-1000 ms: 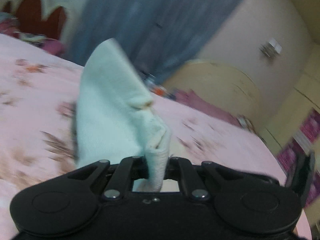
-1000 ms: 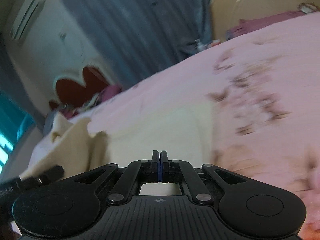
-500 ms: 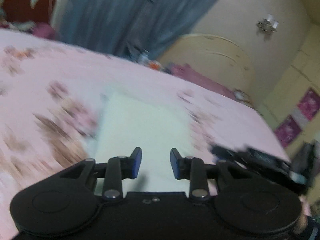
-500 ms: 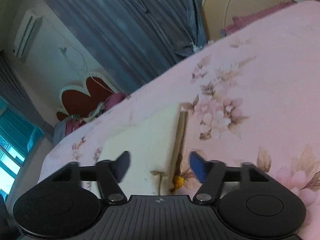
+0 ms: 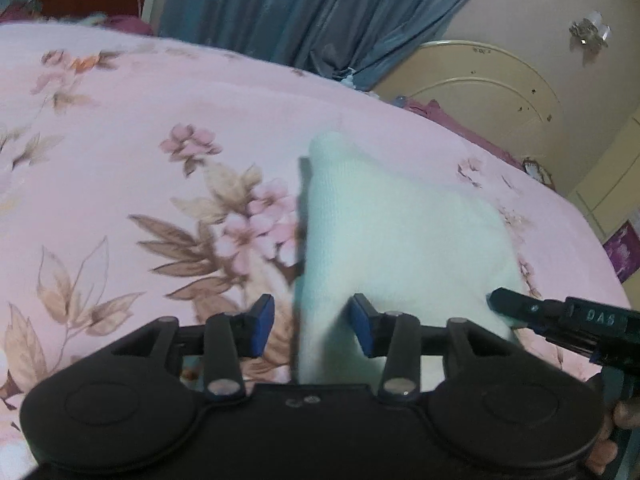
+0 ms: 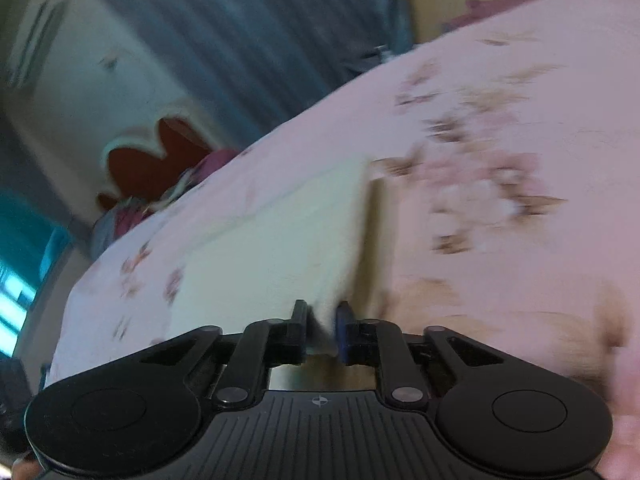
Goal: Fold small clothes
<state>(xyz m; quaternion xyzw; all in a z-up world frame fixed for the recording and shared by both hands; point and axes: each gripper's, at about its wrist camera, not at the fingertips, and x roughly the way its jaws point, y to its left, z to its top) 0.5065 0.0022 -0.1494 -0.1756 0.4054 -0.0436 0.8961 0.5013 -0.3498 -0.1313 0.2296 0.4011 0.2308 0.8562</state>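
Left claw (image 5: 312,326) first: its blue pads are apart and opening wider, straddling the near left edge of the white cloth (image 5: 400,248) without pinching it, so nothing's held on that side. Right claw (image 6: 322,326) is the opposite story, its jaws nearly together and closing, with the near corner of the cloth sitting right between them; the view is too smeared to say whether the pads actually bite yet, so I'd count it as not gripped. You can also see that right claw poking in from the right edge of the left camera's view, touching the cloth's near right corner. Cloth itself lies flat-ish on the pink flowery bedspread (image 5: 140,128) as a folded pad, left edge doubled over, well away from the blue curtain (image 5: 300,4) and the cream headboard (image 5: 480,80) behind. Progress-wise I'd guess at least one fold is in, and what's left is another fold or a tidy-up, looks like both claws are lining up on the near edge for it. Compared to a second ago: the left claw had the cloth clamped and dangling in the air, now it's dropped on the bed, and the right claw was fully shut, swung wide, and now comes back in on the corner.
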